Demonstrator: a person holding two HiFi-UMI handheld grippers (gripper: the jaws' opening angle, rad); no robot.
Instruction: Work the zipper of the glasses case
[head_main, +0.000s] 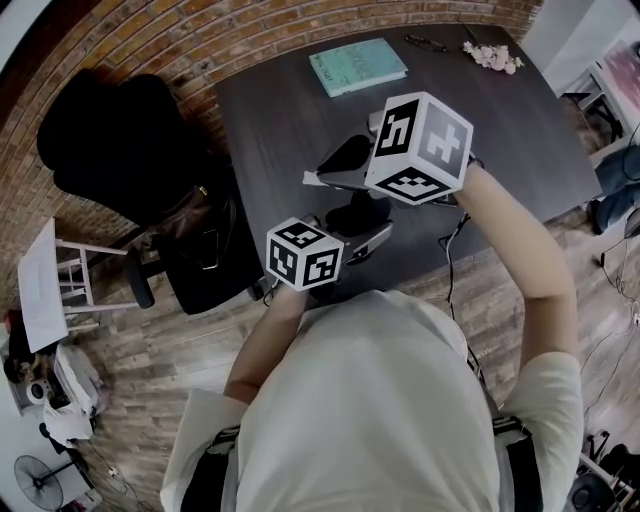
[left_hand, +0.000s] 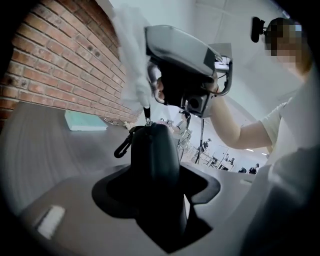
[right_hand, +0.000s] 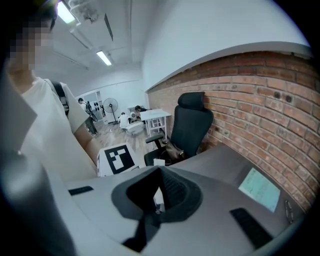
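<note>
The black glasses case (head_main: 356, 212) (left_hand: 155, 157) stands on end between the jaws of my left gripper (head_main: 368, 238) (left_hand: 159, 207), which is shut on it just above the dark table (head_main: 520, 150). A black clip (left_hand: 122, 145) hangs off the case's upper left. My right gripper (head_main: 311, 178) (left_hand: 145, 107) reaches in from above, and its pale fingers (left_hand: 131, 75) are shut on the small zipper pull (left_hand: 146, 115) at the top of the case. In the right gripper view the jaws (right_hand: 157, 209) are pressed together, and the case itself is hidden below them.
A teal notebook (head_main: 357, 66) (right_hand: 259, 189), a pair of glasses (head_main: 425, 43) and pink flowers (head_main: 492, 57) lie at the table's far edge. A black office chair (head_main: 130, 140) (right_hand: 192, 127) with a bag (head_main: 195, 225) stands left of the table, beside a white stool (head_main: 50, 285).
</note>
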